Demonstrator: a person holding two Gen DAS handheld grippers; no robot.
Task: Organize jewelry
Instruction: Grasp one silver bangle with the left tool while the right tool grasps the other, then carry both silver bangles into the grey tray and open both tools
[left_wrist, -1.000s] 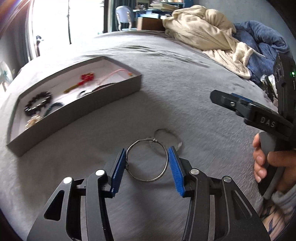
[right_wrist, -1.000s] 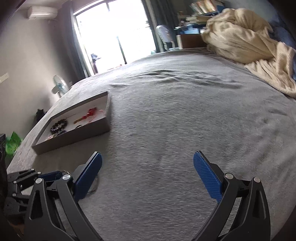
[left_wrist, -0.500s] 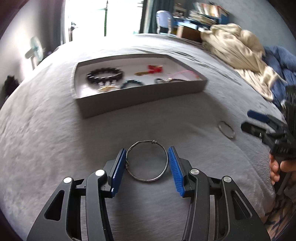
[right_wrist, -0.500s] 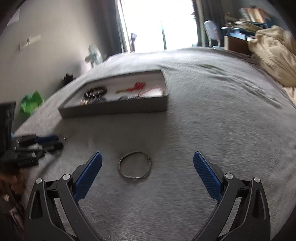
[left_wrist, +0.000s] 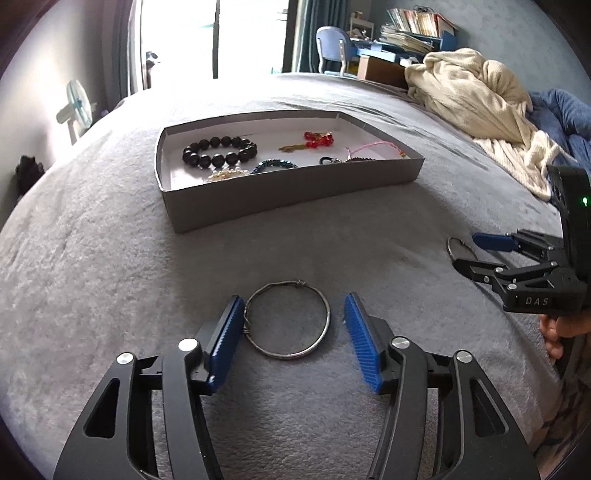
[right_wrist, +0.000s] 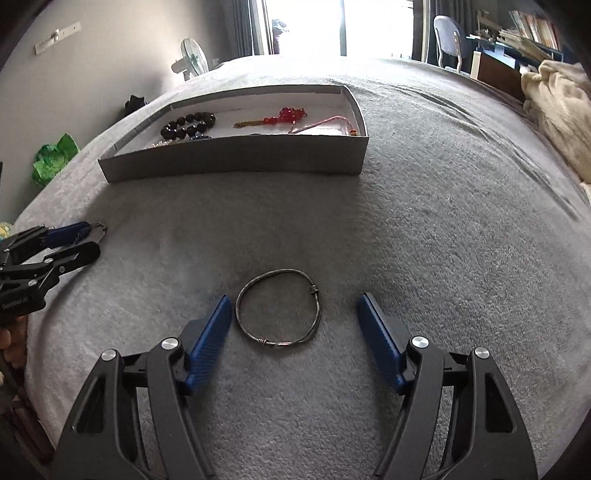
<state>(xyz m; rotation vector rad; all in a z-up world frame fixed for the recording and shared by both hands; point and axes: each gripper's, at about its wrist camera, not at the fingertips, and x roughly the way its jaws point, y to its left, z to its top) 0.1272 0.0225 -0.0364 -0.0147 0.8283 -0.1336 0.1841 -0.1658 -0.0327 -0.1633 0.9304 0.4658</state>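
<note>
A grey tray (left_wrist: 295, 195) (right_wrist: 236, 162) on the grey bed holds a black bead bracelet (left_wrist: 219, 151), red beads (left_wrist: 318, 138) and other pieces. A silver wire bangle (left_wrist: 287, 323) hangs against the left pad of my left gripper (left_wrist: 293, 336); the right pad stands just clear of it, so the jaws are partly open. A second silver bangle (right_wrist: 279, 307) lies on the bed between the wide-open fingers of my right gripper (right_wrist: 295, 328), untouched. The right gripper also shows in the left wrist view (left_wrist: 476, 253).
A cream blanket (left_wrist: 476, 99) and blue bedding (left_wrist: 561, 114) are piled at the bed's far right. A chair (left_wrist: 332, 48) and cluttered desk stand beyond the bed. A fan (right_wrist: 194, 61) and green bag (right_wrist: 55, 158) sit by the left wall.
Both grippers swung to face the tray. The right gripper came down over the second bangle. The left gripper's right pad has come off its bangle.
</note>
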